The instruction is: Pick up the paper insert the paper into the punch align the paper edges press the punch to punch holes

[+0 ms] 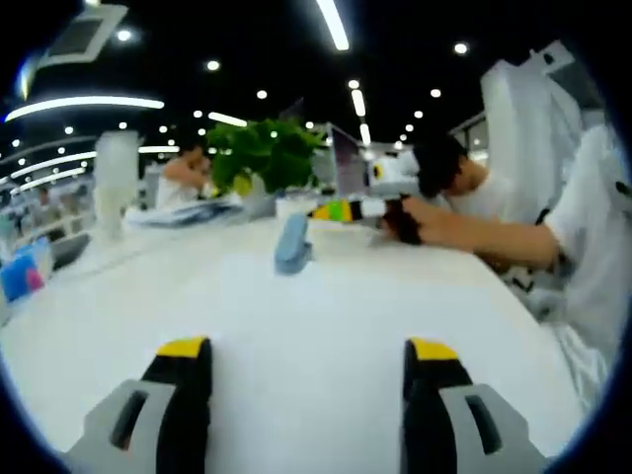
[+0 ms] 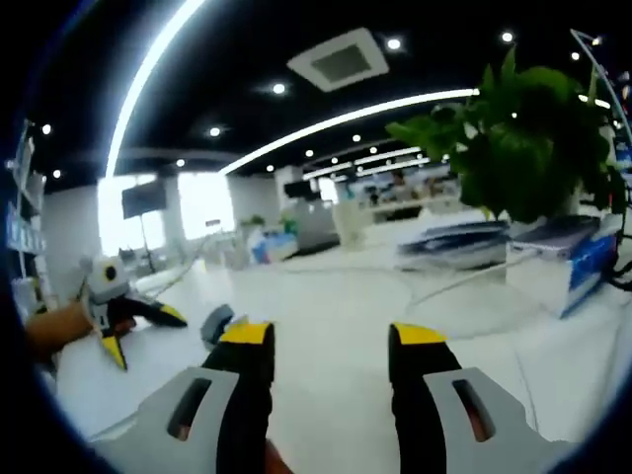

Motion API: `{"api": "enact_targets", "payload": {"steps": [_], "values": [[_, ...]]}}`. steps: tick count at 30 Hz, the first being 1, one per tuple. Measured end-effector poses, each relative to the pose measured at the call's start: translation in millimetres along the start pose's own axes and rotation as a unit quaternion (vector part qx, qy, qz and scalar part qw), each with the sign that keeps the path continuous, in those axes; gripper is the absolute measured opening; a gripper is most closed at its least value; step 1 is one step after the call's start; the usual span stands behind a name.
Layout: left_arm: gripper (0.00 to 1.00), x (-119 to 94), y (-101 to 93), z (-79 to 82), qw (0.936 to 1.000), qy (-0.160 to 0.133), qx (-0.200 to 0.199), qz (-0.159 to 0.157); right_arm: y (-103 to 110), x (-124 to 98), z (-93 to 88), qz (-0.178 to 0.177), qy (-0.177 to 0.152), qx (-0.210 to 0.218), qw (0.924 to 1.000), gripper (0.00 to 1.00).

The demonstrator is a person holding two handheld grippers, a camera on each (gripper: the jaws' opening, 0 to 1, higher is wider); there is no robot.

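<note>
A small blue-grey punch (image 1: 292, 244) stands on the white table (image 1: 296, 306), well ahead of my left gripper (image 1: 306, 351). That gripper's yellow-tipped jaws are spread wide with nothing between them. From the right, a person's hand holds my right gripper (image 1: 331, 210) just behind and to the right of the punch. In the right gripper view my right gripper (image 2: 334, 336) is open and empty. There the punch (image 2: 215, 324) lies just left of its left jaw. The left gripper (image 2: 145, 336) comes in from the left with its jaws apart.
A green potted plant (image 1: 267, 153) (image 2: 523, 138) stands at the table's far side, with a stack of papers (image 1: 188, 212) beside it. A white and blue box (image 2: 563, 267) with cables sits under the plant. A person in white (image 1: 592, 227) leans over the table's right edge.
</note>
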State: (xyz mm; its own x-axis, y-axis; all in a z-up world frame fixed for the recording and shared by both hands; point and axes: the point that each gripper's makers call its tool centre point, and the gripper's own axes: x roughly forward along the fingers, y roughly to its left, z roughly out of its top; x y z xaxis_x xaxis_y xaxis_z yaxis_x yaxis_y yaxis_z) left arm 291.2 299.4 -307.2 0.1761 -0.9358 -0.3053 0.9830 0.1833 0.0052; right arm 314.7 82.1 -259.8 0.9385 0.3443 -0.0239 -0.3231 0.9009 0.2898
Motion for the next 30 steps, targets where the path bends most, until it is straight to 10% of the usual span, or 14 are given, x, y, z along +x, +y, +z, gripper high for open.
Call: {"api": "enact_targets", "payload": {"steps": [15, 19, 22, 30], "values": [[0.79, 1, 0.8, 0.5, 1.0000, -0.002, 0.000, 0.001, 56, -5, 20.2, 0.132, -0.039, 0.025, 0.9902, 0.49], [0.79, 1, 0.9, 0.4, 1.0000, -0.002, 0.000, 0.001, 84, -3, 14.1, 0.204, 0.000, -0.011, 0.9790, 0.51], [0.79, 1, 0.8, 0.4, 1.0000, -0.002, 0.000, 0.002, 105, -12, 29.5, 0.256, -0.034, -0.026, 0.9658, 0.51], [0.79, 0, 1.3, 0.2, 1.0000, -0.003, 0.000, 0.001, 107, -6, -29.3, 0.319, 0.101, -0.109, 0.9361, 0.46]]}}
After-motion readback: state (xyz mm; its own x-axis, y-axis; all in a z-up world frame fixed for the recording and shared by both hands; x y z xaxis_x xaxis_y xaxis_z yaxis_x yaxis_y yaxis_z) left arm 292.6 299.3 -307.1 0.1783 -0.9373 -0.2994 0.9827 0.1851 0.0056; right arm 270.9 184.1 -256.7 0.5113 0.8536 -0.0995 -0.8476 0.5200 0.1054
